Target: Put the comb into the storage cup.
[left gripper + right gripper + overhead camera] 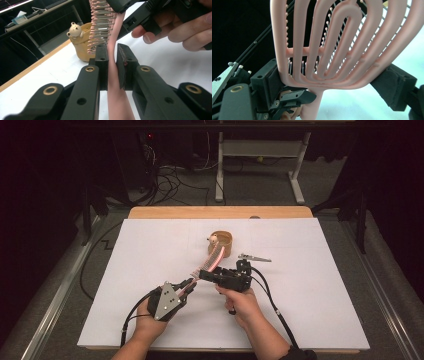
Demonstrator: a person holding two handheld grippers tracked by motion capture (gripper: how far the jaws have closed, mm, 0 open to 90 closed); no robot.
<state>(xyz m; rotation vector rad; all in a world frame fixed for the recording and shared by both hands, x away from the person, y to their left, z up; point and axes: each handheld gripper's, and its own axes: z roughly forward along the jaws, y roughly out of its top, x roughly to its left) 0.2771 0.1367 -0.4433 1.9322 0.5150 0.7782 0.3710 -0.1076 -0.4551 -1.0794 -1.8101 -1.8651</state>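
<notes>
A: Step in hand?
B: A handover, likely. Your left gripper [187,285] pinches the pink hairbrush [212,259] by its handle, lifted over the table's [310,285] middle. Your right gripper [207,274] brackets the head; jaws at its edges, clamped or not I cannot tell.

A: Next?
B: Secure one grip before loosening the other.

A: Count?
B: One brush, one bear cup [222,242] toward the far edge, one clip [254,257].

Dark room, grey carpet floor [60,285]. White-framed desk [260,150] at back, tangled cables [172,177] beneath it. White sheet [310,270] covers wooden table [220,212].
</notes>
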